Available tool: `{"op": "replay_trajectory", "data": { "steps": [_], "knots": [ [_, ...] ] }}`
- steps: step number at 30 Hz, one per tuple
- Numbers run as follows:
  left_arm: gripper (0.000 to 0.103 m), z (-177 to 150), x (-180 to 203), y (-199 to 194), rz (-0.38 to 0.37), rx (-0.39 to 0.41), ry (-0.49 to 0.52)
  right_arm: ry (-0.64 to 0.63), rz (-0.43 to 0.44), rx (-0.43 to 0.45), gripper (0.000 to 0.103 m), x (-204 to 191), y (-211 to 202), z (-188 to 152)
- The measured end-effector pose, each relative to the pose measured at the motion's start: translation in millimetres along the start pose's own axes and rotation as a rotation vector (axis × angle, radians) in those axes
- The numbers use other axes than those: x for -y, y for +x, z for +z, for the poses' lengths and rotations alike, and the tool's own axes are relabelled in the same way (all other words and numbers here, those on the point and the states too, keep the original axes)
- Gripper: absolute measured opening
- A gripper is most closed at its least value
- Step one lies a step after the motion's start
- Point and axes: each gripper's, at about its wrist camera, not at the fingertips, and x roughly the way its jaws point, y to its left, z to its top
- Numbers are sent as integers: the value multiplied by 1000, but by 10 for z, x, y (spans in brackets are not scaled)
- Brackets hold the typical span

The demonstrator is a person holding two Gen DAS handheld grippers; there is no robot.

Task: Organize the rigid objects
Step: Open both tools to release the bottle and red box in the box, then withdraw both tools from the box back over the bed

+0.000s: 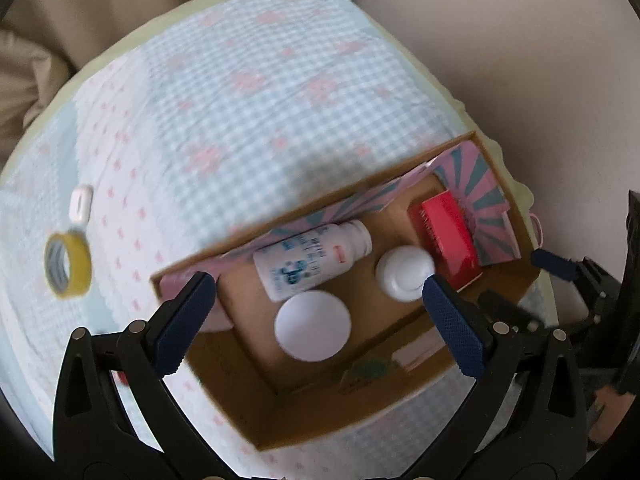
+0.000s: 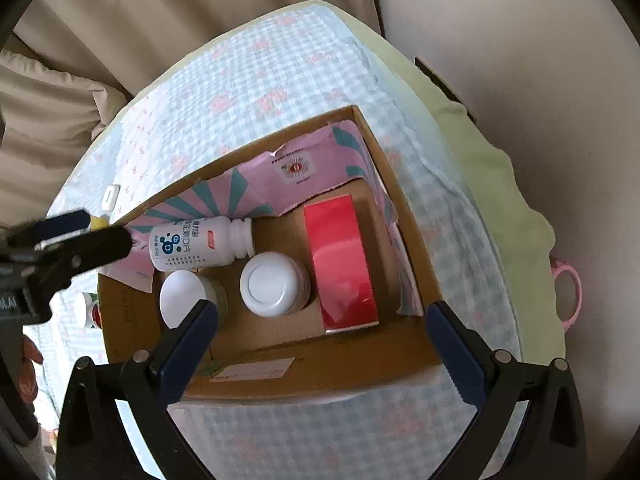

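An open cardboard box (image 1: 248, 412) (image 2: 412, 236) sits on the checked cloth. In it lie a white labelled bottle on its side (image 1: 308, 258) (image 2: 200, 244), two upright white-capped jars (image 1: 313, 327) (image 1: 404, 274) (image 2: 182, 298) (image 2: 272, 284) and a red box (image 1: 446, 232) (image 2: 340, 260). My left gripper (image 1: 314, 300) is open and empty above the box. My right gripper (image 2: 320, 328) is open and empty above the box's near wall. The left gripper also shows in the right wrist view (image 2: 76, 236).
A yellow tape roll (image 1: 68, 264) and a small white case (image 1: 80, 202) (image 2: 110, 196) lie on the cloth left of the box. Another small bottle (image 2: 90, 310) stands by the box's left wall. A pink handle (image 2: 566, 292) hangs off the right edge. Beige cushions are behind.
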Motion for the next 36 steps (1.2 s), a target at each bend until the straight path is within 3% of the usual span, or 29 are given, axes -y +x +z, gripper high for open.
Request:
{"op": "replay_trajectory", "data": {
  "steps": [8,22,27,36],
  "knots": [
    [103,-232,-141,-251,-6,18,-39,-2,-9,36,103,-55,-199,18],
    [103,-732,-377,-1196,-4,144,-78,-28,-42,156,103,-374,-953,-134],
    [103,-1063,-670,-1605,0,185,-99,-71,-75,203,103,-698,-1284,-276],
    [103,-1714,-1397,-2305,46,276,-122,-174,-77,293,103,-1667,-1784,-630]
  ]
}}
